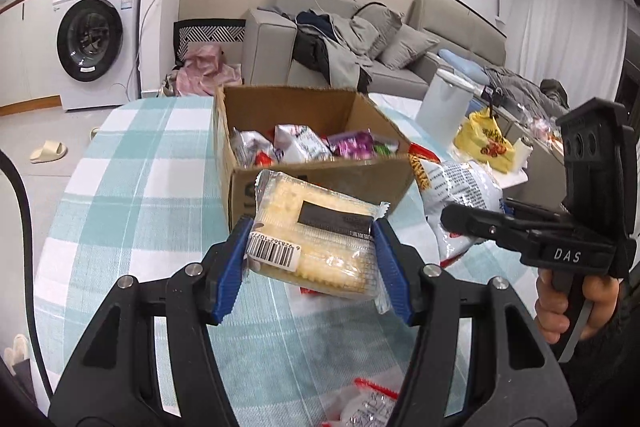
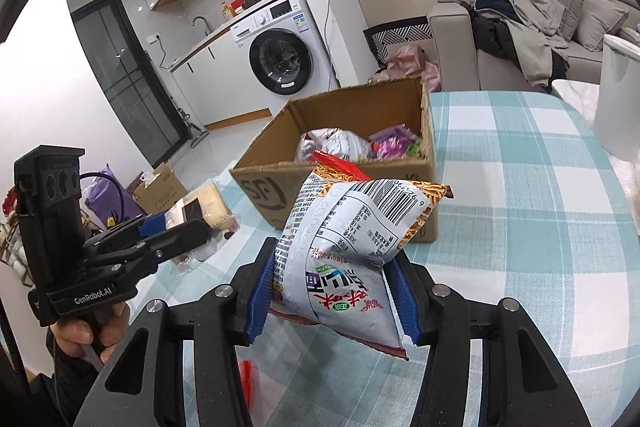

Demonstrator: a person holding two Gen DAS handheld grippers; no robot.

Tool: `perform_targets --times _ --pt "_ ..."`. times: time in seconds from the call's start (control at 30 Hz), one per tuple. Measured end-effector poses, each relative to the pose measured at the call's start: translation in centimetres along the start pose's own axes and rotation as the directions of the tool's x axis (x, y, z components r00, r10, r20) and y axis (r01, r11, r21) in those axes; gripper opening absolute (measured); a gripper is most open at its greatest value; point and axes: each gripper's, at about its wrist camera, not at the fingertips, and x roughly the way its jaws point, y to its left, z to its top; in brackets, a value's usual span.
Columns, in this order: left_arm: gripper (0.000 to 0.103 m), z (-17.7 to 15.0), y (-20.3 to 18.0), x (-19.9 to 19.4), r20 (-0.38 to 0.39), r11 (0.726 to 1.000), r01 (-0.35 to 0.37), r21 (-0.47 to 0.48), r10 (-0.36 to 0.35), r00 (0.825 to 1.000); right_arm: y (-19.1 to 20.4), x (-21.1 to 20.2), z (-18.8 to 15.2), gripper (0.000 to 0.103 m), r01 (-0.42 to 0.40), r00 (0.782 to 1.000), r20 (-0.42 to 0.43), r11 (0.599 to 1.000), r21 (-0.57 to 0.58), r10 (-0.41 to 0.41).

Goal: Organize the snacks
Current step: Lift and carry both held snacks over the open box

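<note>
My left gripper [image 1: 310, 259] is shut on a clear-wrapped pack of pale crackers [image 1: 316, 227] and holds it above the table, just in front of an open cardboard box [image 1: 320, 183] that holds several snack packets. My right gripper [image 2: 332, 291] is shut on a white and orange noodle snack bag [image 2: 348, 239] and holds it up just in front of the same box [image 2: 264, 179]. The right gripper and its bag [image 1: 460, 187] show at the right of the left wrist view. The left gripper with the crackers [image 2: 208, 207] shows at the left of the right wrist view.
The table has a teal and white checked cloth [image 1: 140, 187]. A red and white packet [image 1: 364, 407] lies near the table's front edge. A white bin [image 1: 444, 103] and a yellow bag [image 1: 488, 143] are behind the box to the right. A sofa [image 1: 360, 39] and washing machine [image 1: 96, 35] are behind.
</note>
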Motion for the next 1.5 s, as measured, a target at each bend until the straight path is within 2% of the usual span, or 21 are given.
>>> perform_targets --times 0.2,0.77,1.17,1.5 --pt "0.057 1.7 -0.4 0.0 0.032 1.000 -0.024 0.015 0.024 0.999 0.3 -0.5 1.5 0.053 0.006 0.999 0.033 1.000 -0.003 -0.006" --pt "0.057 6.0 0.6 1.4 0.083 0.998 -0.058 -0.035 0.061 0.995 0.3 0.4 5.0 0.053 0.038 0.998 0.054 0.999 0.001 -0.038" --pt "0.057 7.2 1.6 4.7 0.072 0.993 -0.116 -0.030 0.118 0.990 -0.1 2.5 7.3 0.053 0.054 0.997 0.047 0.998 0.016 -0.054" --pt "0.057 7.5 1.6 7.8 0.046 0.991 -0.134 -0.009 0.135 0.990 -0.8 4.9 8.6 0.053 0.073 0.997 0.029 0.996 0.040 -0.074"
